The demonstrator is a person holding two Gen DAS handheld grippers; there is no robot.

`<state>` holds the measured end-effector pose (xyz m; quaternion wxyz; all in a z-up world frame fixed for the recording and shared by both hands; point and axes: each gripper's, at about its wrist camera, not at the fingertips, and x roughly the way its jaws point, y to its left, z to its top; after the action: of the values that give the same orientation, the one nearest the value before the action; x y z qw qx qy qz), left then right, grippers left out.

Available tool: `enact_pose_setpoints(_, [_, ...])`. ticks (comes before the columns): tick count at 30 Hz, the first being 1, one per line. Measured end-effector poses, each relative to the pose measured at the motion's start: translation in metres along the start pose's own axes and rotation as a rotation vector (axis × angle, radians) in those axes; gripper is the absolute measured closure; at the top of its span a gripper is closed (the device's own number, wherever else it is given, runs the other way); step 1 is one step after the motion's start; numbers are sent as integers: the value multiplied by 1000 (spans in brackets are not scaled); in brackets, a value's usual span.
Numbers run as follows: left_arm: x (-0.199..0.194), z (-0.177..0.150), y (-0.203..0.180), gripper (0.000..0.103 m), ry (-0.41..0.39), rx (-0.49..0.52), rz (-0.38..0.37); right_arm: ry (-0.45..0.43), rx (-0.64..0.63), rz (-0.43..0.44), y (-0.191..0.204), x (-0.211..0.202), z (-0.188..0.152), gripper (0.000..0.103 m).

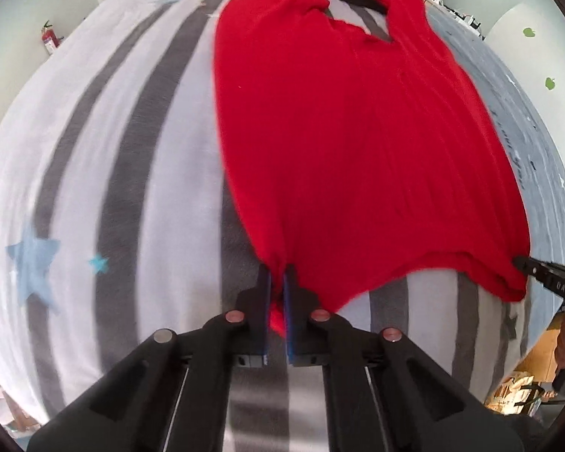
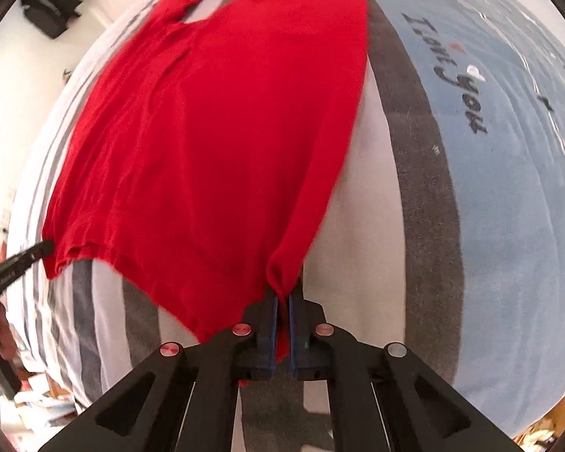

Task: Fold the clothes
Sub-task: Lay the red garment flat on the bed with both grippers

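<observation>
A red shirt (image 1: 339,132) lies stretched lengthwise over a bed with a grey-and-white striped cover (image 1: 94,150); its neck opening is at the far end. My left gripper (image 1: 277,269) is shut on the shirt's near left hem corner. My right gripper (image 2: 282,295) is shut on the near right hem corner of the shirt (image 2: 214,132). The hem sags between the two corners, lifted a little off the bed. The right gripper also shows at the right edge of the left wrist view (image 1: 523,263), and the left gripper at the left edge of the right wrist view (image 2: 45,246).
The right side of the bed cover is light blue with dark lettering (image 2: 455,75). A red fire extinguisher (image 1: 49,39) stands by the wall at left. A dark bag (image 2: 51,7) hangs on the wall. Clutter lies on the floor by the bed's near corners (image 1: 519,391).
</observation>
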<state>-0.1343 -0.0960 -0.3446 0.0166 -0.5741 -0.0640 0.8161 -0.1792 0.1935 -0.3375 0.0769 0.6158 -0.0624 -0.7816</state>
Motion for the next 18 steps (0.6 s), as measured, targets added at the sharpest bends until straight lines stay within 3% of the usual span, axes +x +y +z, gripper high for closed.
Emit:
enact_pose_setpoints(3, [-23, -24, -4, 100, 18, 13, -7, 2, -5, 15, -7, -16, -10, 99])
enact_pose_setpoints(8, [-24, -67, -17, 101, 102, 29, -5, 77, -38, 8, -17, -15, -25, 99])
enact_pose_setpoints(18, [-3, -79, -26, 100, 136, -39, 26, 147, -60, 6, -13, 13, -23, 97])
